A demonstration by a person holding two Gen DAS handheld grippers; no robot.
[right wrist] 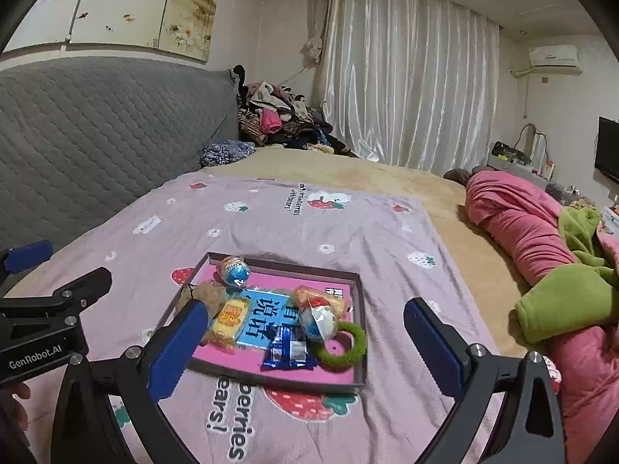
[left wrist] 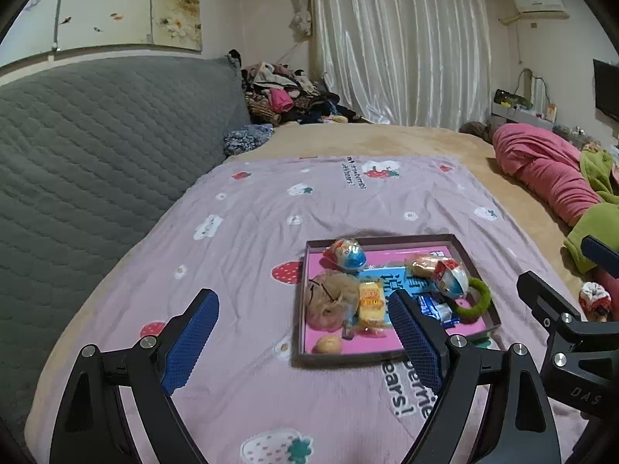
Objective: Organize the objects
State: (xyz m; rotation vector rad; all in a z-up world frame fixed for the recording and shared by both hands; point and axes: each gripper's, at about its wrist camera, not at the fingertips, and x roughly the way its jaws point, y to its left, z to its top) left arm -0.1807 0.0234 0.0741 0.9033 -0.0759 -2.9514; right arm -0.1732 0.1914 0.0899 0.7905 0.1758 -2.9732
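Note:
A shallow dark-rimmed tray (left wrist: 477, 276) (right wrist: 358, 309) with a pink floor lies on the lilac strawberry sheet. In it lie a blue toy egg (left wrist: 350, 257) (right wrist: 234, 270), a tan hair net (left wrist: 330, 297), a yellow snack packet (left wrist: 371, 301) (right wrist: 230, 317), a blue wrapper (right wrist: 288, 352), a second egg (right wrist: 317, 321) and a green hair ring (left wrist: 477, 297) (right wrist: 344, 344). My left gripper (left wrist: 305, 342) is open and empty above the tray's near left edge. My right gripper (right wrist: 305, 348) is open and empty above the tray's near side.
A red and white scrunchie (left wrist: 595, 297) lies on the bed right of the tray. A pink and green quilt (right wrist: 541, 239) is bunched at the right. A grey headboard (left wrist: 96, 147) stands at the left, with a clothes pile (left wrist: 286, 94) behind.

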